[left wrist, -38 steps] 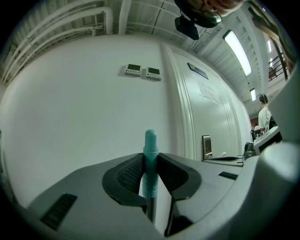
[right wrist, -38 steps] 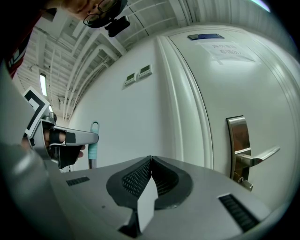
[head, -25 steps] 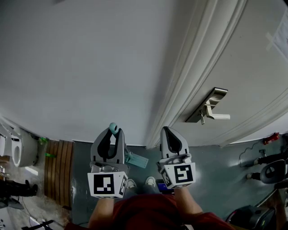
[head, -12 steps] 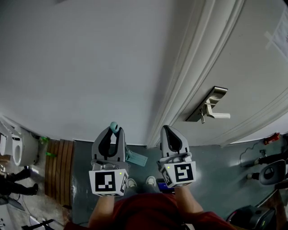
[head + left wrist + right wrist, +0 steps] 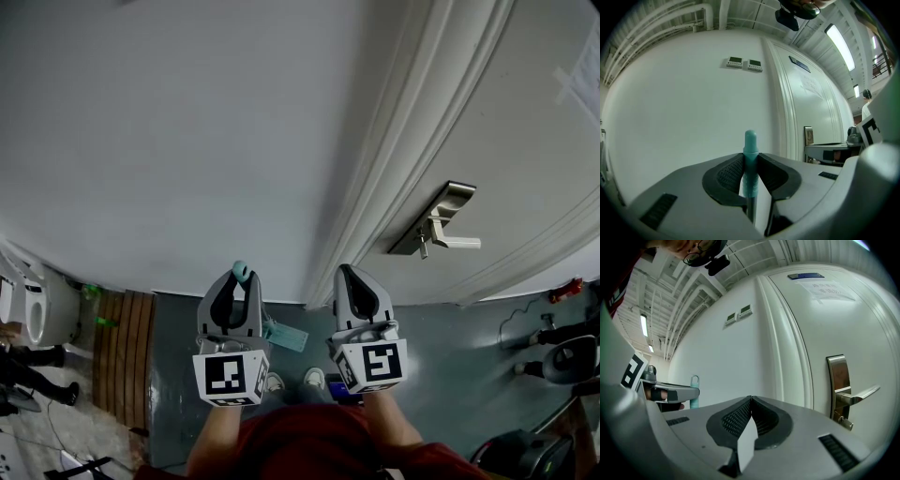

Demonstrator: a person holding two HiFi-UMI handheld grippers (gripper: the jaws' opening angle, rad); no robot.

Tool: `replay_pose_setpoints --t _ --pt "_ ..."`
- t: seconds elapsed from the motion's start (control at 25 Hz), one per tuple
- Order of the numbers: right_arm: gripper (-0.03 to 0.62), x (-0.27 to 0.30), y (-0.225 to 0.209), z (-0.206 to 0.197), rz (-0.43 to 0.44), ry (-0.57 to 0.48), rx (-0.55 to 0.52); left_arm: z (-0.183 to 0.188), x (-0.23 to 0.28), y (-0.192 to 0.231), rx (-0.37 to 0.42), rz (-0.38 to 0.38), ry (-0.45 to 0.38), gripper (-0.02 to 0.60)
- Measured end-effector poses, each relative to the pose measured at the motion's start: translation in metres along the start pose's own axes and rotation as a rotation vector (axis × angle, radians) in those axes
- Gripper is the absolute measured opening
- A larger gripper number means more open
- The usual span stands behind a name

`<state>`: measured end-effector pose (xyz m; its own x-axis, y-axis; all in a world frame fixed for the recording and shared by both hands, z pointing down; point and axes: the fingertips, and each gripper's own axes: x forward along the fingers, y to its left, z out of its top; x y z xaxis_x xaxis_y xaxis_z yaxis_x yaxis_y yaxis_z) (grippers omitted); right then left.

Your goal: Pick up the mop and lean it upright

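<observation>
Floor [image 5: 441, 366]: grey-blue. On it: wood slat mat [image 5: 124, 356] at L, by wall; teal mop head [image 5: 286, 335] nr centre; person's shoes [image 5: 314, 378] just beside it.

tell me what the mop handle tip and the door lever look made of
Mop handle tip: likely plastic, matte teal, with faint moulded ribs. Door lever: looks like brushed metal, silvery with a soft sheen; which metal is unclear.
</observation>
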<state>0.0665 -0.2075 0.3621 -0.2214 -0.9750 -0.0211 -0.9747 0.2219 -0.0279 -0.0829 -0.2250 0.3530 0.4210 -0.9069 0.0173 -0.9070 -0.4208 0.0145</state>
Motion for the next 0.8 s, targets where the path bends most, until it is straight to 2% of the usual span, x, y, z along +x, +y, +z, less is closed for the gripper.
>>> replay_pose_setpoints --t 0.8 --pt "0.017 -0.002 -0.002 -0.004 -0.005 0.007 0.002 -0.096 0.003 0.000 0.015 0.016 0.079 0.104"
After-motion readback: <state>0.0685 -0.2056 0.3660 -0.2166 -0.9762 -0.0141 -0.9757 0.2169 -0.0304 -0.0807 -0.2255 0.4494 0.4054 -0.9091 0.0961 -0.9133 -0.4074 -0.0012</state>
